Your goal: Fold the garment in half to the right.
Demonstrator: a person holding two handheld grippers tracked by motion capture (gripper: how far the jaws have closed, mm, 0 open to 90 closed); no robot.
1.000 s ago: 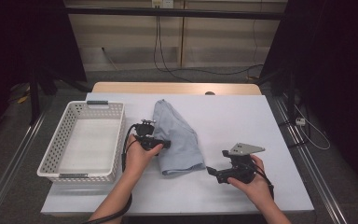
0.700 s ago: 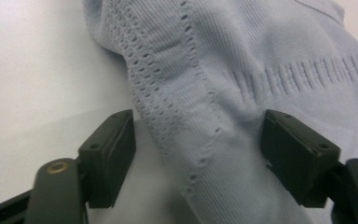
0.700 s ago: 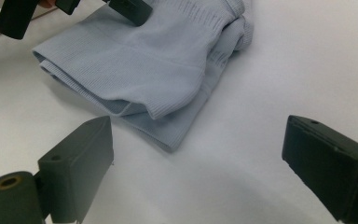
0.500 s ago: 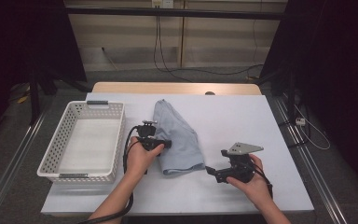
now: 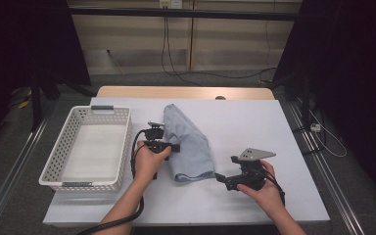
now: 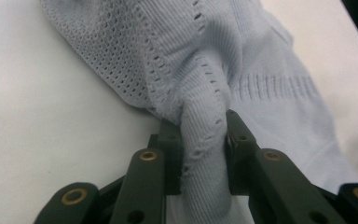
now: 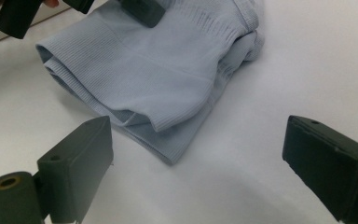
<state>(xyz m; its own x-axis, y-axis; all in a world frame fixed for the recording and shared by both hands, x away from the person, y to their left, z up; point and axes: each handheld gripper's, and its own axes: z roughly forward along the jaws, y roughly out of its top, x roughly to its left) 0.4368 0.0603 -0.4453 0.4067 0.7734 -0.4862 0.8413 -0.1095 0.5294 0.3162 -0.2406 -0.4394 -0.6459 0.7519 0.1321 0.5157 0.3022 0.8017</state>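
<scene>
A white basket [image 5: 85, 149] sat at the table's [image 5: 274, 127] left, with nothing in it. Just beside it, my left gripper [image 5: 169, 147] had its jaws pinched on a fold at the left edge of the pale blue garment [image 5: 188, 142], which lay folded mid-table, probably to pin it in place. At the right, my right gripper [image 5: 219, 177] kept its jaws spread wide, near the garment's near corner but apart from it, seemingly lined up to grab. Against a second earlier, almost nothing had moved.
</scene>
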